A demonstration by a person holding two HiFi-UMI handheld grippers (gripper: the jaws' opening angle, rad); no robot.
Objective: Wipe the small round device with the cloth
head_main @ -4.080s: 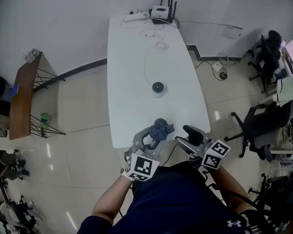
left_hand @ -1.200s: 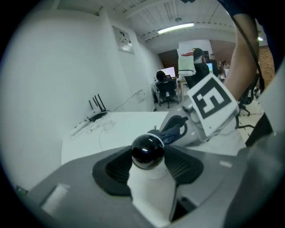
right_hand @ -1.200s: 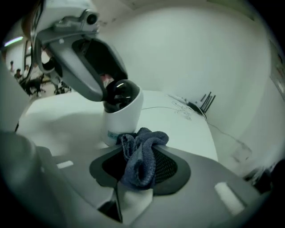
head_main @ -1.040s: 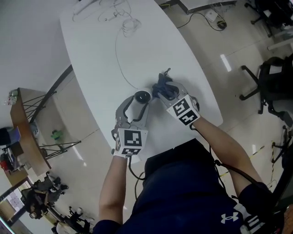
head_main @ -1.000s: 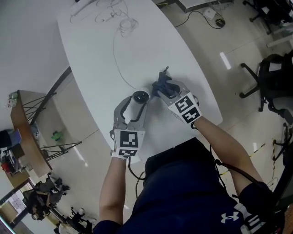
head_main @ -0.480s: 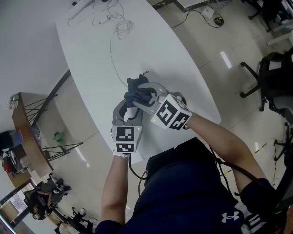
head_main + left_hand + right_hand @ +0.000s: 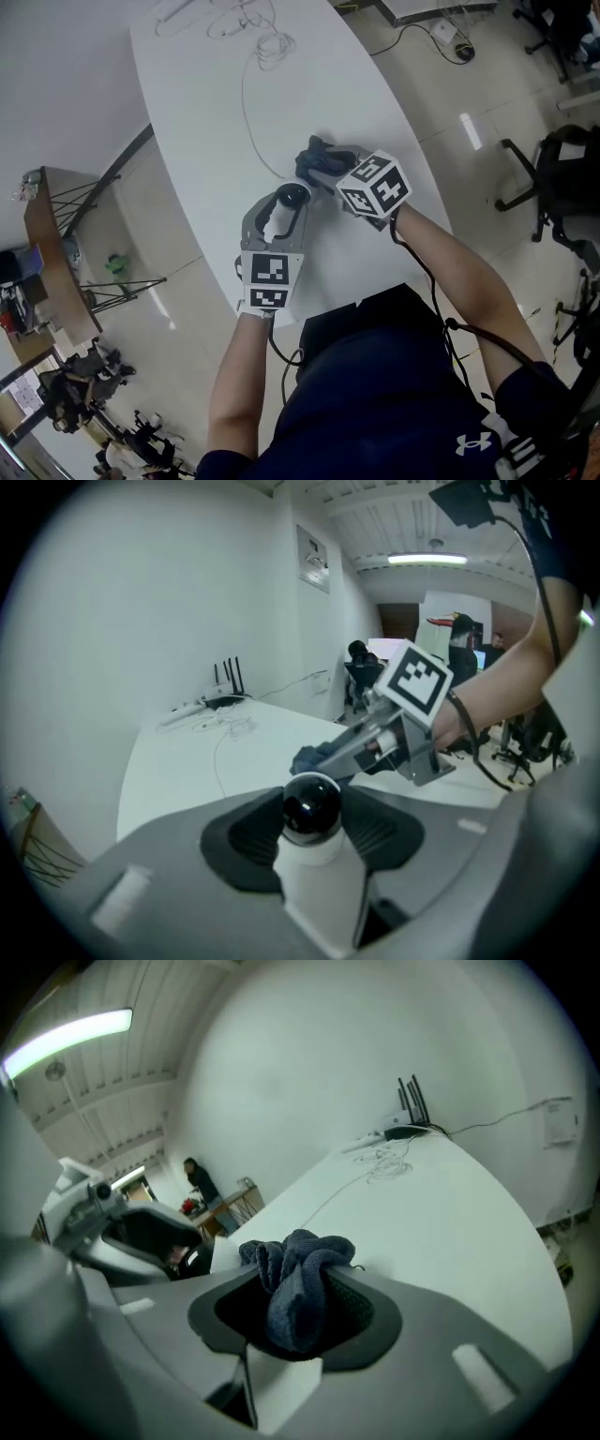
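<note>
white below and glossy black on top, the small round device [image 7: 312,810] sits clamped between the jaws of the left gripper [image 7: 279,208], which have just been closing on it, over the near edge of the white table [image 7: 202,141]. the right gripper [image 7: 330,169] is clenched on the bunched dark blue cloth [image 7: 298,1283], held just beside the device's dome; whether they touch is unclear. a thin cable [image 7: 245,112] trails across the table.

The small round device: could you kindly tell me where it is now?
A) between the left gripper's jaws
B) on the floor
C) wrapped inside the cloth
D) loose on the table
A: the left gripper, whose jaws have just been closing, clamps the small round device on both sides; the right gripper holds the cloth.
</note>
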